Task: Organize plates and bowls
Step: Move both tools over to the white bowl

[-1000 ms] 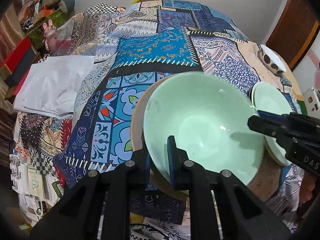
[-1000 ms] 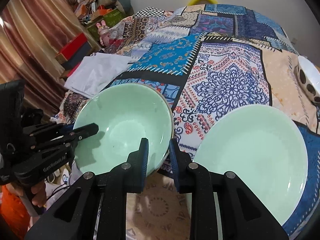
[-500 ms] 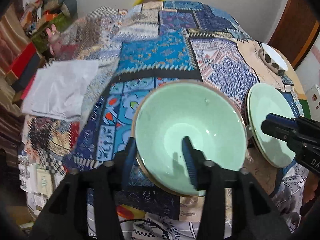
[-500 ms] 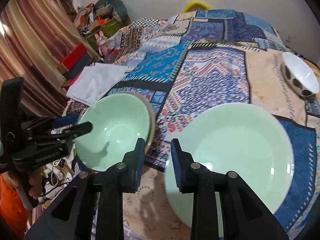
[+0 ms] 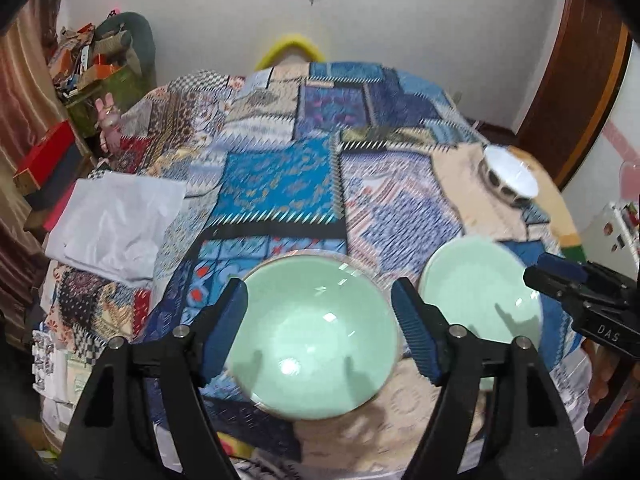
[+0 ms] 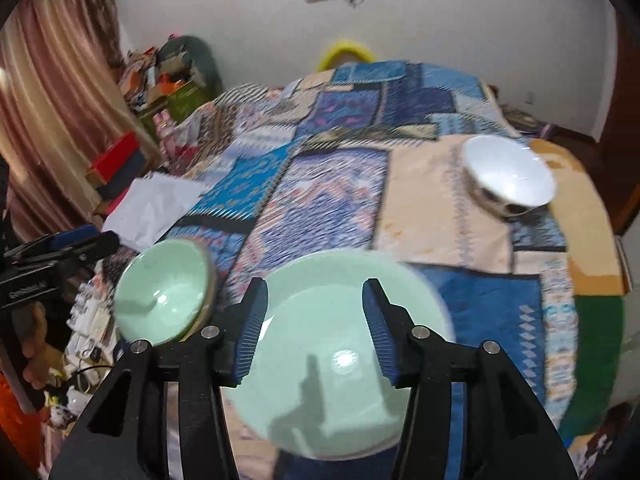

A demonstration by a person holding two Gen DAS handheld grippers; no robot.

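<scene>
A pale green bowl (image 5: pixel 316 328) stands near the front edge of the patchwork cloth (image 5: pixel 280 184), nested in a tan-rimmed dish. My left gripper (image 5: pixel 318 286) hovers above it, its jaws opening wide, touching nothing. To its right lies a pale green plate (image 5: pixel 480 292). In the right wrist view my right gripper (image 6: pixel 315 284) hangs over that green plate (image 6: pixel 340 352), its jaws opening too, with nothing gripped. The green bowl (image 6: pixel 164 296) is to its left. A white bowl with dark spots (image 6: pixel 508 176) sits at the far right.
A folded white sheet (image 5: pixel 116 216) lies at the cloth's left edge. Red boxes (image 5: pixel 44 156) and heaped clutter (image 5: pixel 100 64) stand beyond it on the left. A wooden door (image 5: pixel 576 92) is at the right. A hand (image 6: pixel 34 364) holds the left gripper (image 6: pixel 60 248).
Both grippers were shut at the green bowl's rim; they have let go, opened and risen. The right one has swung right over the green plate.
</scene>
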